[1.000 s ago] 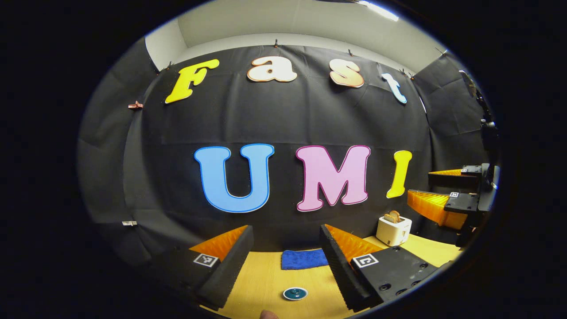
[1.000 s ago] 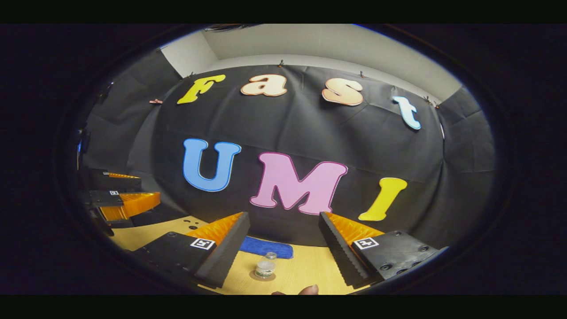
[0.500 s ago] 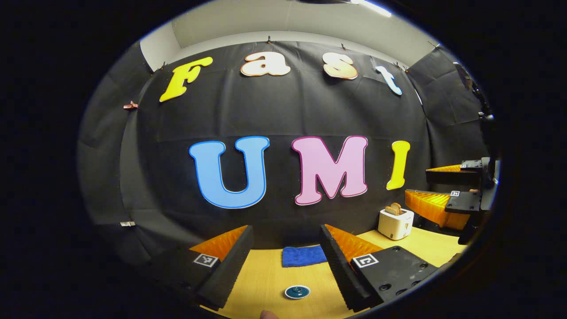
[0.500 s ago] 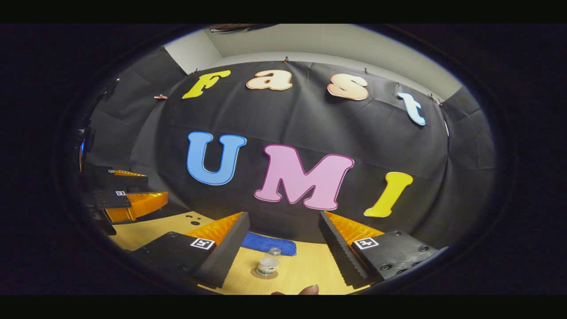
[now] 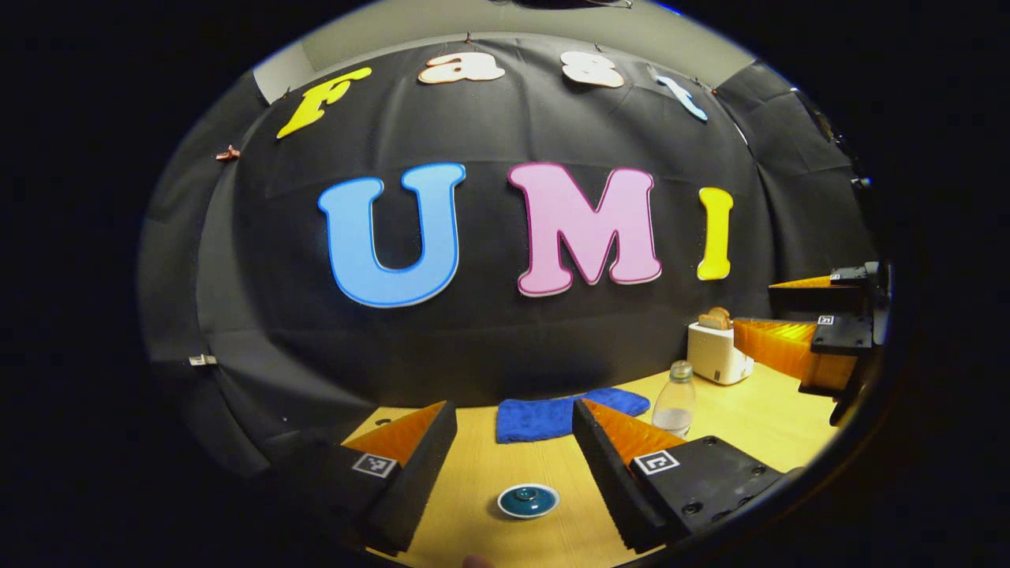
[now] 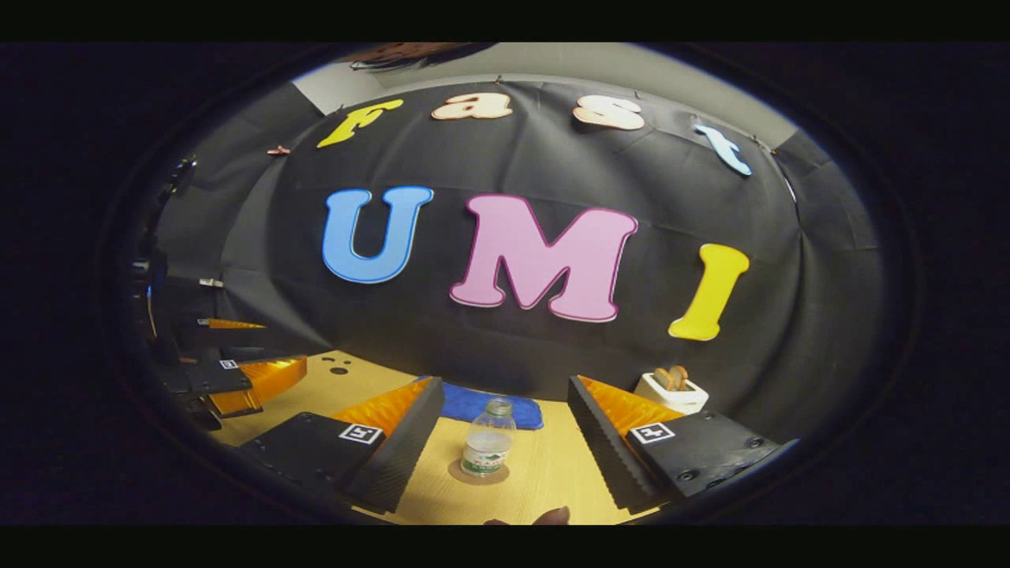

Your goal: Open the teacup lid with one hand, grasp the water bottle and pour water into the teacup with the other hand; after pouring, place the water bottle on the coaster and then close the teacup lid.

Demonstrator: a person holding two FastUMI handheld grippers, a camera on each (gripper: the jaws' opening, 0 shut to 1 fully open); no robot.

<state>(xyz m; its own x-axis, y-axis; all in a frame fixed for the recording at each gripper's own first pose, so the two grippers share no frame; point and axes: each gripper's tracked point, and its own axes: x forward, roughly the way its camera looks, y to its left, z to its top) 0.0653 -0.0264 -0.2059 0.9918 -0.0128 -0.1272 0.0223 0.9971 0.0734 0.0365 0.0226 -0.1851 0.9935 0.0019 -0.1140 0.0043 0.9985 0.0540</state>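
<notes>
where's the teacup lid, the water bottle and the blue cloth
teacup lid (image 5: 528,500), left gripper view, on its dark top beside the knob
water bottle (image 6: 488,450), right gripper view, on its labelled body
blue cloth (image 5: 544,418), left gripper view, on the middle of the fabric

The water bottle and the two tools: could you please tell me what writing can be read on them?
Water bottle: its label is too small to read.
Left tool and right tool: black-and-white square markers, coded patterns, no readable words.

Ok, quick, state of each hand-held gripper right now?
Left hand-held gripper: open, holding nothing, teacup lid below.
Right hand-held gripper: open, holding nothing, water bottle ahead.
</notes>
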